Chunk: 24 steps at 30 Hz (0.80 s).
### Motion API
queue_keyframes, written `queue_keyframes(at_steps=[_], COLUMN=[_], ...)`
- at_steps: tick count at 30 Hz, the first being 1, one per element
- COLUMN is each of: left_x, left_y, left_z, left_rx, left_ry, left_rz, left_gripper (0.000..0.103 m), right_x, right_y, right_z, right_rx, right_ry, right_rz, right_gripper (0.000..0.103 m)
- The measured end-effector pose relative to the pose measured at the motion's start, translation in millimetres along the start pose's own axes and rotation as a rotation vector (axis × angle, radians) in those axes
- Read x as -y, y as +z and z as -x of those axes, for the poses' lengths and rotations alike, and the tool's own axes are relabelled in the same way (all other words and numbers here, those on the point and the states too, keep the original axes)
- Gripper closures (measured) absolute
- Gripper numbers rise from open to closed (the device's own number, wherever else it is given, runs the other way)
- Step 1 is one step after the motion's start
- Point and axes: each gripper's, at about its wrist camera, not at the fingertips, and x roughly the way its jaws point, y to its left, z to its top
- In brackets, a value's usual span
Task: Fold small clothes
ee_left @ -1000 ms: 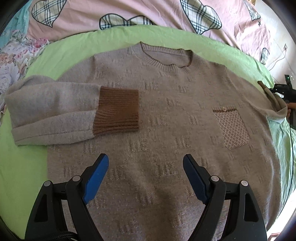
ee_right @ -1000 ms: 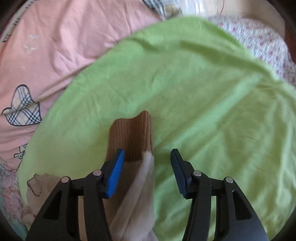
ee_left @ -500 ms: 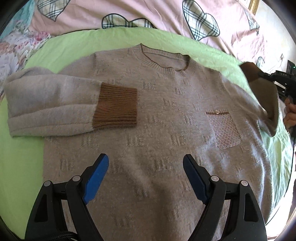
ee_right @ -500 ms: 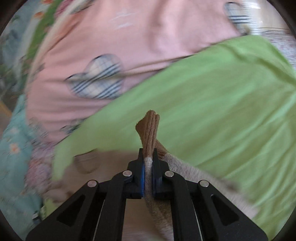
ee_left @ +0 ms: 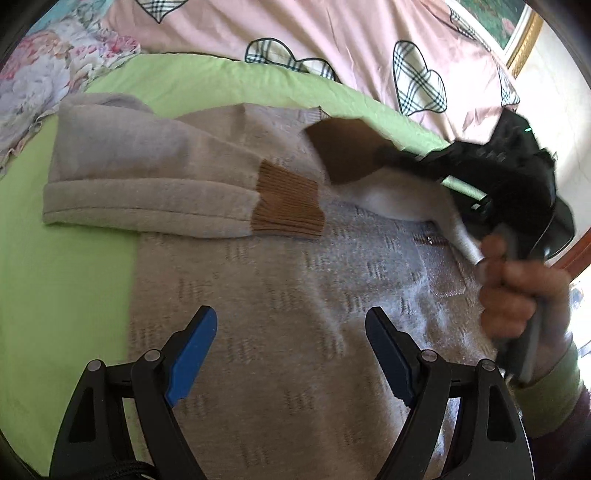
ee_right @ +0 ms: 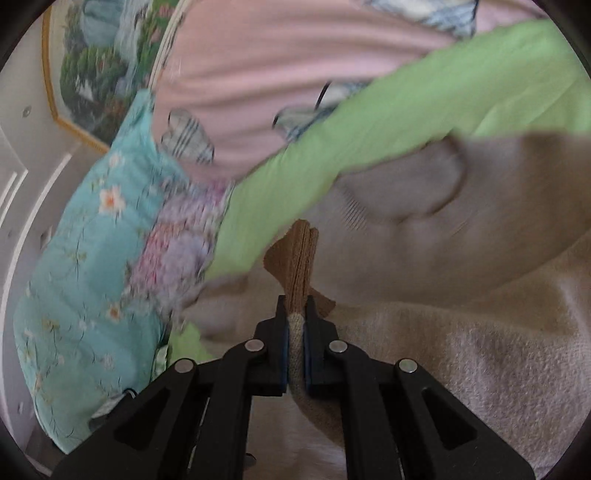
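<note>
The right gripper, clamped on the brown cuff, carries that sleeve over the sweater toward frame centre for folding, while the left gripper hovers with jaws apart.

A bedroom in a home. A bed fills both views, spread with a lime-green sheet and, across the top of the left wrist view, a pink quilt printed with plaid hearts. A floral cover lies at upper left there, and a turquoise flowered pillow at the right wrist view's left. A gold-framed landscape painting hangs upper left.
</note>
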Motion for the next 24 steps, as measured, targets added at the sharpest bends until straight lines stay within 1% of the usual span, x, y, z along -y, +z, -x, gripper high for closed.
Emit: queue_keyframes(at_steps=[2,4,5,6,7,8,10,12,14,15,16,18,19,20,21,22,24], left_x=[-4,-8,-8,-9,-10,-11,-13,-13,-11,-8,-5,7,13,16,21,27,24], left_y=[2,6,9,13,16,19,28,37,47,53,57,66,68,68,69,68,68], left_z=[0,-3,-7,-13,-16,-21,-38,-53,-67,-73,-76,-85,-92,-95,-92,-83,-54], left_rx=[-0.001,-0.005,-0.010,-0.021,-0.025,-0.034,-0.067,-0.091,-0.095,-0.079,-0.066,-0.057,-0.074,-0.083,-0.057,-0.024,0.069], left_ry=[-0.025,-0.067,-0.091,-0.126,-0.148,-0.169,-0.227,-0.262,-0.275,-0.276,-0.276,-0.292,-0.308,-0.305,-0.273,-0.241,-0.218], left_rz=[0.012,0.031,0.039,0.052,0.064,0.080,0.122,0.157,0.179,0.175,0.164,0.110,0.089,0.070,0.043,0.004,-0.024], left_gripper=[0.020,0.020,0.020,0.020,0.020,0.019,0.019,0.019,0.019,0.021,0.025,0.063,0.101,0.097,0.097,0.098,0.098], right_x=[-3,2,4,5,8,10,12,15,20,20,21,24,26,28,31,34,39], right_y=[-14,-21,-26,-27,-29,-32,-38,-41,-47,-49,-52,-57,-60,-63,-64,-65,-64], right_z=[-20,-26,-30,-32,-30,-24,-9,14,43,51,62,86,96,109,117,126,147], right_rx=[-0.059,-0.097,-0.127,-0.135,-0.138,-0.128,-0.105,-0.064,-0.009,0.010,0.032,0.071,0.090,0.118,0.134,0.156,0.206], right_ry=[0.001,-0.021,-0.035,-0.036,-0.031,-0.022,-0.022,-0.025,-0.041,-0.047,-0.057,-0.084,-0.100,-0.118,-0.129,-0.141,-0.167], right_rz=[0.003,-0.006,-0.017,-0.027,-0.040,-0.049,-0.053,-0.062,-0.075,-0.080,-0.086,-0.096,-0.099,-0.105,-0.110,-0.116,-0.125], right_gripper=[0.093,0.090,0.077,0.062,0.057,0.054,0.054,0.054,0.054,0.054,0.054,0.054,0.054,0.054,0.054,0.054,0.054])
